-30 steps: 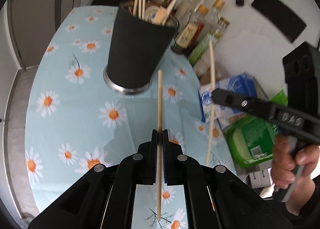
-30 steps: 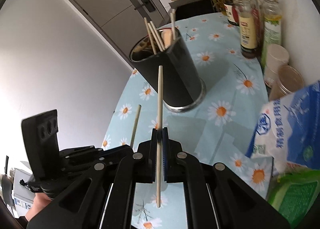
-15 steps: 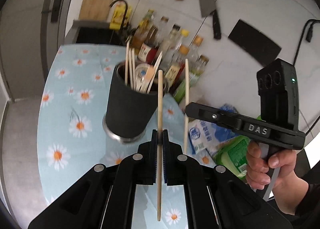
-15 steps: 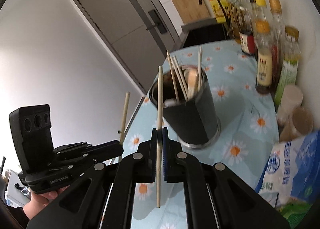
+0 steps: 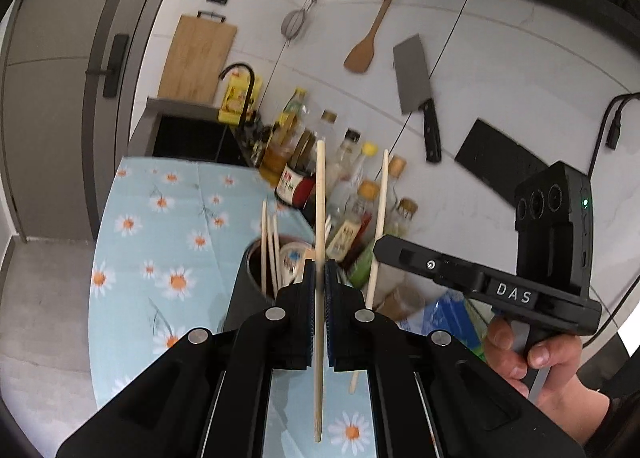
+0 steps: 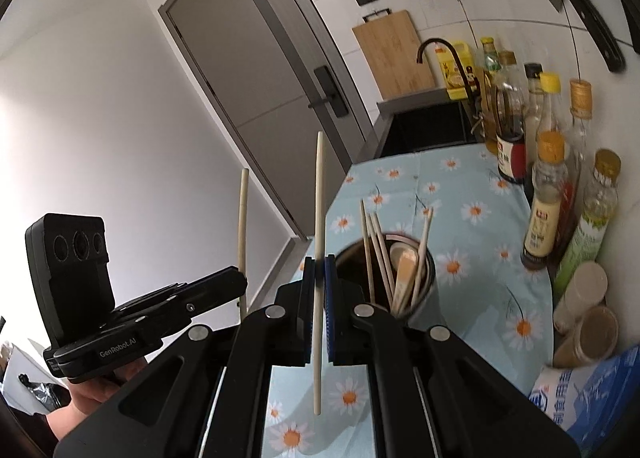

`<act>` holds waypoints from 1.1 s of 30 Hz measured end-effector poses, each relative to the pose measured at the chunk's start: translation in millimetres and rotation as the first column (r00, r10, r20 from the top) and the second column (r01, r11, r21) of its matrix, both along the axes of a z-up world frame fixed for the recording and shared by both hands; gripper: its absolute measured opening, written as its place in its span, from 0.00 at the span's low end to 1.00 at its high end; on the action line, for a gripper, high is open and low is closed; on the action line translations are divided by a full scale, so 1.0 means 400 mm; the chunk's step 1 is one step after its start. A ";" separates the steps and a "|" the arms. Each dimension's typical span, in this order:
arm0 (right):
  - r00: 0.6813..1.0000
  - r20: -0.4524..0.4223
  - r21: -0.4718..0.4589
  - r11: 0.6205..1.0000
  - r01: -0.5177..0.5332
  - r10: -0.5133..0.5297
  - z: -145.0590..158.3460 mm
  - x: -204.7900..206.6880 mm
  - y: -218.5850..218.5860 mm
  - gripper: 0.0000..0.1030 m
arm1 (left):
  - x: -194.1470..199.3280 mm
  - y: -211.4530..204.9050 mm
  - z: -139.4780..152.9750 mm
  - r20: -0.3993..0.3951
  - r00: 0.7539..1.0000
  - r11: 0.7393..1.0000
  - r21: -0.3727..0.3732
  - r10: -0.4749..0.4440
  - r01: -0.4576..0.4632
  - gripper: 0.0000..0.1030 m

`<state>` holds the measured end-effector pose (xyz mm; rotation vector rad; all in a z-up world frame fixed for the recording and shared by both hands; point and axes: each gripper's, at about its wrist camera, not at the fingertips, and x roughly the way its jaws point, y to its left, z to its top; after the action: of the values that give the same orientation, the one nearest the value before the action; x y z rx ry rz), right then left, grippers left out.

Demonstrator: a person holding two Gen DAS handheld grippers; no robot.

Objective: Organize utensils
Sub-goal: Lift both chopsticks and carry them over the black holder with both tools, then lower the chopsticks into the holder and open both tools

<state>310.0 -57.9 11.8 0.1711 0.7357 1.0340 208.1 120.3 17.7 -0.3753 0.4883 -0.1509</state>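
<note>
My left gripper (image 5: 319,270) is shut on a pale wooden chopstick (image 5: 320,198) that stands upright through its jaws. My right gripper (image 6: 319,266) is shut on a second chopstick (image 6: 319,186), also upright. Each shows in the other's view: the right gripper (image 5: 378,248) with its chopstick (image 5: 382,198), the left gripper (image 6: 240,284) with its chopstick (image 6: 243,218). The black utensil cup (image 5: 244,294) stands just beyond and below both sets of fingertips, partly hidden by them. The cup (image 6: 429,298) holds several chopsticks (image 6: 376,258) and a spoon.
A daisy-print tablecloth (image 5: 160,238) covers the counter. Sauce bottles (image 6: 548,198) line the wall, with lidded jars (image 6: 584,322) and a blue-and-white bag (image 6: 592,390) nearer. A dark sink (image 6: 428,126) lies beyond. A cleaver (image 5: 414,86) and wooden spatula hang on the wall.
Both grippers have risen and tipped upward, each keeping its chopstick. The cup has dropped in both views from well ahead to just below the fingertips.
</note>
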 end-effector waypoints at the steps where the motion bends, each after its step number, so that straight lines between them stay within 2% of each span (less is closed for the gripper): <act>1: 1.000 0.003 0.007 1.000 0.003 -0.003 0.005 0.005 0.000 0.05 | 0.009 0.001 0.008 0.007 1.000 1.000 0.005 0.000 0.000 0.03; 7: 0.999 0.028 0.038 0.999 0.017 -0.018 0.038 0.043 0.002 0.06 | 0.046 0.028 0.050 0.053 0.998 0.999 0.003 0.047 -0.047 0.03; 15: 0.994 0.105 0.101 0.995 0.021 -0.031 0.082 0.068 -0.003 0.06 | 0.075 0.051 0.093 0.130 0.989 0.998 -0.011 0.067 -0.066 0.03; 20: 0.990 0.127 0.154 0.987 0.043 -0.063 0.093 0.088 -0.010 0.06 | 0.090 0.046 0.110 0.186 0.980 0.997 0.020 0.075 -0.080 0.03; 27: 0.979 0.171 0.139 0.986 0.090 -0.113 0.083 0.105 0.002 0.06 | 0.112 0.040 0.090 0.282 0.957 0.998 -0.002 0.067 -0.069 0.03; 33: 0.974 0.180 0.109 0.987 0.120 -0.139 0.035 0.121 0.019 0.06 | 0.138 0.028 0.029 0.309 0.948 0.993 0.058 0.079 -0.101 0.03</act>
<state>358.5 -50.4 25.7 0.2008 0.4970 0.9474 263.2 131.5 29.5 -0.2946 0.1689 -0.0997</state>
